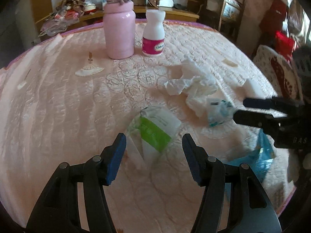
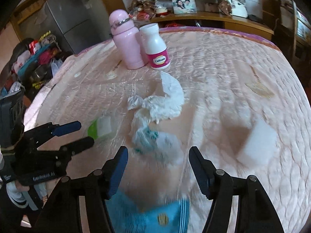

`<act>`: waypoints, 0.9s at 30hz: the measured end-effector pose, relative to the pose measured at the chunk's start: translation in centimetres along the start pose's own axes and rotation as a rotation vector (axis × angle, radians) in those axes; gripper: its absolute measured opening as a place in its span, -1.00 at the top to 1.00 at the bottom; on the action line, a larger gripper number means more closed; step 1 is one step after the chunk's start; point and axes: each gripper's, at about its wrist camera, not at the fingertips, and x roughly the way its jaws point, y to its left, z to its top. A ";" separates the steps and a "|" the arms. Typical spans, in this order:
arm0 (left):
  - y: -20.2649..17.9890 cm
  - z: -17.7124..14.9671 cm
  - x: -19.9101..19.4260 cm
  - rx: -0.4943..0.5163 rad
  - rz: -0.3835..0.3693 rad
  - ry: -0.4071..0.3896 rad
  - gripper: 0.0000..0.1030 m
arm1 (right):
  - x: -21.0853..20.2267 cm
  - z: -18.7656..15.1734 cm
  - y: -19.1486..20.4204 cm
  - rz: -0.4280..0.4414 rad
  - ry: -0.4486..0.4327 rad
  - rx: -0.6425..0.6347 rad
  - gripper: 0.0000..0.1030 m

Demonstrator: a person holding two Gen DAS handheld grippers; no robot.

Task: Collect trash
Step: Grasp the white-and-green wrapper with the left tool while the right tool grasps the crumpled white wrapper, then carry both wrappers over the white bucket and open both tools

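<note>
My left gripper (image 1: 153,143) is open, its jaws hanging over a green and white packet (image 1: 155,130) on the pink quilted bed (image 1: 58,106); the pads do not touch it. My right gripper (image 2: 158,153) is also open, just short of a crumpled clear wrapper with teal print (image 2: 153,137). A crumpled white tissue (image 2: 165,101) lies just beyond that wrapper. A blue packet (image 2: 151,215) lies under the right gripper's fingers. In the left wrist view the right gripper (image 1: 240,109) comes in from the right beside the wrapper (image 1: 219,112) and tissue (image 1: 192,85).
A pink flask (image 1: 119,25) and a white pill bottle with a pink label (image 1: 153,35) stand upright at the far side of the bed. A white square piece (image 2: 260,141) lies to the right. Cluttered shelves, a fridge (image 2: 66,19) and a chair surround the bed.
</note>
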 end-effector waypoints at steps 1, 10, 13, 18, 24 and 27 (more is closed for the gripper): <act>0.0 0.1 0.5 0.009 0.007 0.008 -0.14 | 0.4 0.2 0.1 -0.005 0.005 -0.009 -0.22; 0.2 1.0 2.7 0.023 -0.001 0.030 -0.12 | 3.1 0.3 -0.5 0.013 0.022 -0.027 0.42; 0.2 0.8 2.3 0.009 -0.013 0.026 0.26 | 2.5 -0.3 -0.5 0.031 0.013 -0.021 0.64; -0.4 0.1 0.2 -0.026 -0.052 0.015 0.41 | -0.5 -1.5 -0.7 0.054 -0.032 0.000 0.65; -3.0 -0.1 -3.0 -0.023 -0.079 -0.023 0.42 | -4.7 -3.3 -1.0 0.045 -0.068 0.007 0.65; -5.1 -0.2 -4.2 -0.005 -0.092 -0.039 0.42 | -6.7 -4.5 -1.3 0.027 -0.083 0.011 0.65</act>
